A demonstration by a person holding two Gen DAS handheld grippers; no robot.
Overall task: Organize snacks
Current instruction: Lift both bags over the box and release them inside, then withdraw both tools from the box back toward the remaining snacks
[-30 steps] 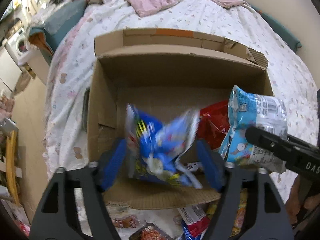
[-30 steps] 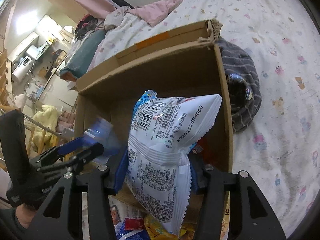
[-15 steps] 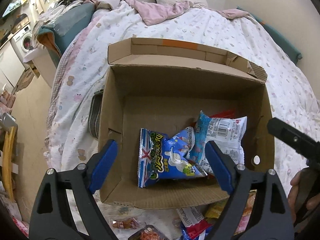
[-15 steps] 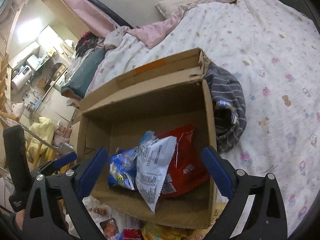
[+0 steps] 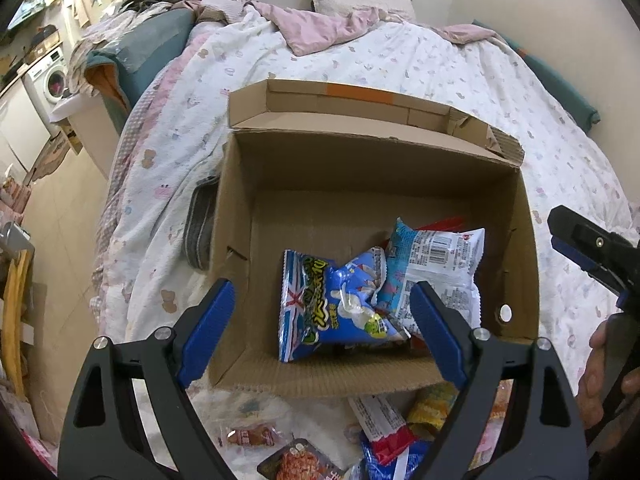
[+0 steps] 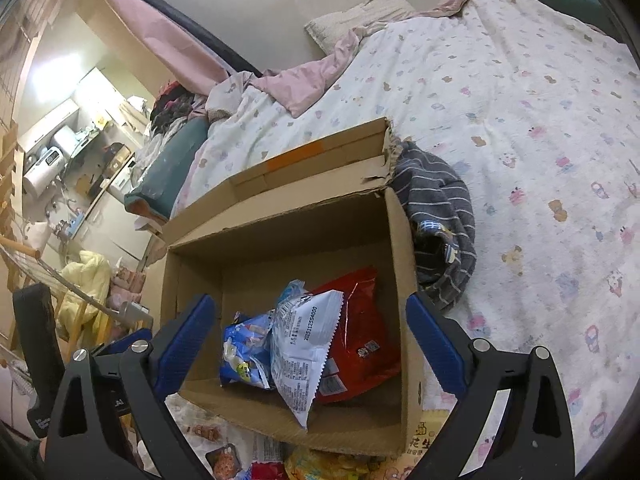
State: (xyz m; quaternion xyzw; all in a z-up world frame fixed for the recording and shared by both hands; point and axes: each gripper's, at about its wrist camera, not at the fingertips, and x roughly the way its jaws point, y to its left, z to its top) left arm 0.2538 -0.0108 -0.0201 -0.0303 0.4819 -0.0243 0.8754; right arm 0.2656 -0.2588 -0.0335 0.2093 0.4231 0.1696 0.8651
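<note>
Hovering above the cardboard box (image 5: 372, 216), the left gripper (image 5: 320, 332) has its blue fingers (image 5: 206, 330) spread wide with nothing between them; its jaws have just been opening, and the blue snack bag (image 5: 332, 308) lies loose on the box floor below. The right gripper (image 6: 312, 344) is likewise wide apart and empty, its jaws also having just opened, with the white-backed snack bag (image 6: 304, 344) resting in the box, leaning across the blue one and against a red bag (image 6: 360, 320) by the right-hand wall.

Both bags sit toward the near right corner, probably because each was let go from directly overhead rather than laid down. The box stands on the bed (image 6: 520, 120), pressed against a striped grey garment (image 6: 440, 220), which likely steadies it on the soft bedding.

More packets (image 5: 384, 432) lie scattered on the bedding in front of the box, so sorting looks partly done; open, empty fingers suit reaching for the next ones.
</note>
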